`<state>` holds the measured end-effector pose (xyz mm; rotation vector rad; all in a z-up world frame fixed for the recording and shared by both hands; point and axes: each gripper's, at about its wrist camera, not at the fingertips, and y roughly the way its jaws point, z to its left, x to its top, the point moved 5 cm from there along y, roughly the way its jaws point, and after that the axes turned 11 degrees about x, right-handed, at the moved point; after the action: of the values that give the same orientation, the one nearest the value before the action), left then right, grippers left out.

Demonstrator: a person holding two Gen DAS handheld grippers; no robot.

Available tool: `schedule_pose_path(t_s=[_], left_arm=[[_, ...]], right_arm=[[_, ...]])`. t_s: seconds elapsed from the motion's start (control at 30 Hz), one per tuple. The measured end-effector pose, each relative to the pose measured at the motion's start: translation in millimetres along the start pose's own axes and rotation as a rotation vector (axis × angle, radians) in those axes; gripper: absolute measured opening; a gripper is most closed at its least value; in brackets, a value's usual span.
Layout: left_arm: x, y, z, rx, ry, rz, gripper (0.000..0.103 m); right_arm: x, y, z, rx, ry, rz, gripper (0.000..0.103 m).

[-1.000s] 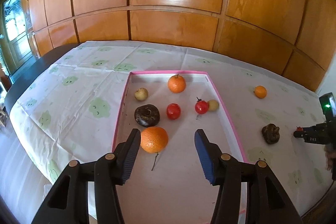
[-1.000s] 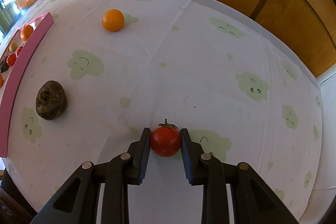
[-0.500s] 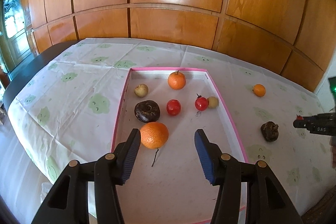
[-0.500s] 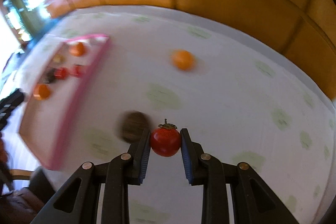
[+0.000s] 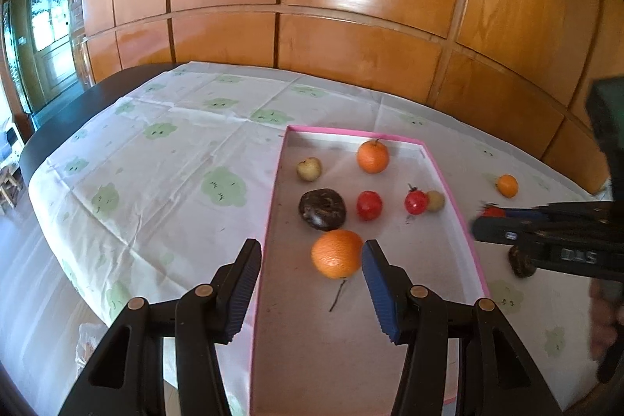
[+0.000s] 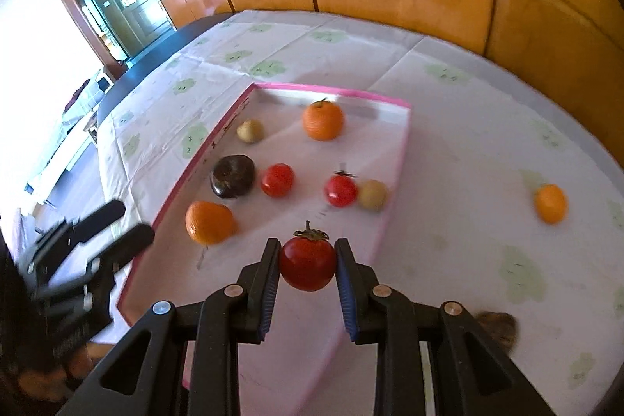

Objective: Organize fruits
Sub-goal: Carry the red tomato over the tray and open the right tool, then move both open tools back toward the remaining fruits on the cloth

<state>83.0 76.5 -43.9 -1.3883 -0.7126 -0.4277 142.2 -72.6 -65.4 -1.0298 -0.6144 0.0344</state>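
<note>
In the middle of both frames lies the pink-rimmed tray point(image 6: 401, 143), and seven fruits already sit in it: two oranges, two red tomatoes, two pale yellowish fruits and a dark wrinkled fruit point(image 6: 233, 176). The right gripper point(image 6: 308, 269) has its fingers narrowed onto a red tomato point(image 6: 307, 263), held above the tray's near end, low in the right wrist frame. By my reading that tomato is about to join the others, which leaves two fruits out on the cloth: a small orange point(image 6: 550, 203) at the right edge of that frame and a dark brown fruit point(image 6: 497, 328) at lower right (half cut off behind the gripper's arm).

The left gripper point(image 5: 312, 283) stands with its fingers well apart and empty; the near orange point(image 5: 337, 253) sits between them in the picture, close to the right-hand finger, though whether they touch I cannot tell.

The right wrist view alone shows the carried tomato clearly; in the left wrist view only a red sliver peeks above the right tool at the right edge. The left view, in turn, shows the left fingers' gap head-on, which the other view gives only as a blurred shape at lower left.
</note>
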Motion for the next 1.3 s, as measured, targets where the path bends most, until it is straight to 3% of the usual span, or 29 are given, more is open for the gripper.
schedule_pose_path(t_s=[0.2, 0.53, 0.97, 1.3], left_arm=[[-3.9, 5.0, 4.8, -0.001, -0.007, 0.017, 0.054], [-4.7, 1.9, -1.9, -0.015, 0.007, 0.017, 0.054], [-3.4, -13.2, -28.7, -0.05, 0.08, -0.005, 0.054], [-4.9, -22.5, -55.2, -0.076, 0.153, -0.017, 0.054]], right_arm=[[9.6, 26.8, 1.8, 0.034, 0.077, 0.015, 0.03], [0.7, -18.4, -14.3, -0.018, 0.085, -0.06, 0.033], [-41.5, -105.7, -95.2, -0.177, 0.17, -0.141, 0.034], [-79.6, -164.9, -178.0, -0.324, 0.311, -0.208, 0.034]])
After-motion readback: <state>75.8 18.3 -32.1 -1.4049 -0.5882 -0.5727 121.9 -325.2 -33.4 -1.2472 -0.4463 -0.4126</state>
